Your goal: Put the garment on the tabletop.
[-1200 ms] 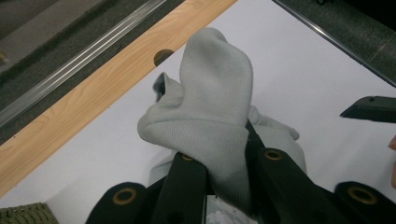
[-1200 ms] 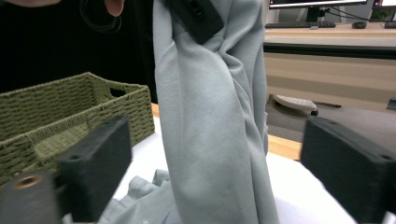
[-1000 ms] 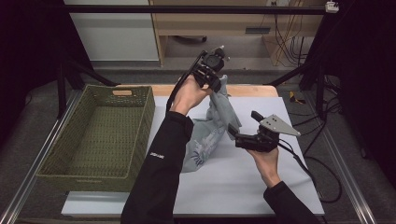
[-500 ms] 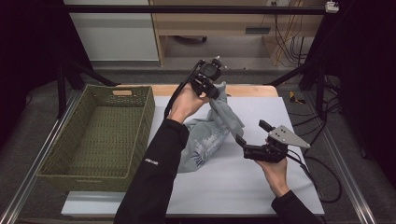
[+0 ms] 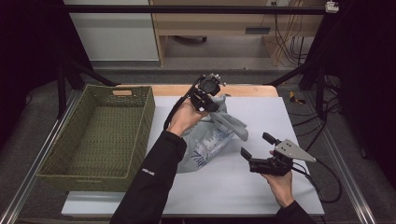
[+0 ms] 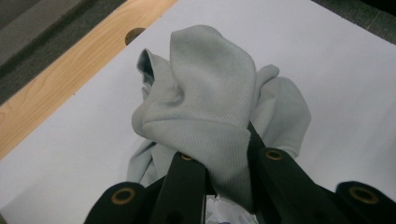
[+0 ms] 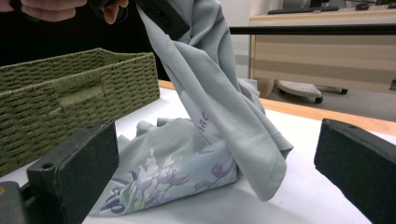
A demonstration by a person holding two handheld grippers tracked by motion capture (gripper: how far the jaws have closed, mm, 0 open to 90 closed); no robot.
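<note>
High view: a pale grey shirt (image 5: 212, 137) with a purple floral print is seen on the white table (image 5: 261, 186), near its middle, just right of a green woven basket (image 5: 100, 135). One end of the shirt is held up off the surface by the left gripper (image 5: 208, 95), which is raised above the far half of the table in the left hand (image 5: 184, 116); the rest of the cloth is draped down to a crumpled heap resting on the table.

Left gripper view: a bunched fold of ribbed grey fabric is seen pinched between the two black jaws, which are clamped on it, and the cloth bulges out over their tips.

Right gripper view: the shirt (image 7: 210, 130) is seen hanging from the left gripper at the top edge down to the table, printed side folded at the bottom, with the basket (image 7: 70, 98) at the left behind it. The right gripper's two jaws are spread wide with nothing between them.

In the high view the right gripper (image 5: 257, 151) is held low over the near right part of the table in the right hand (image 5: 280, 179), apart from the shirt and pointed towards it.
</note>
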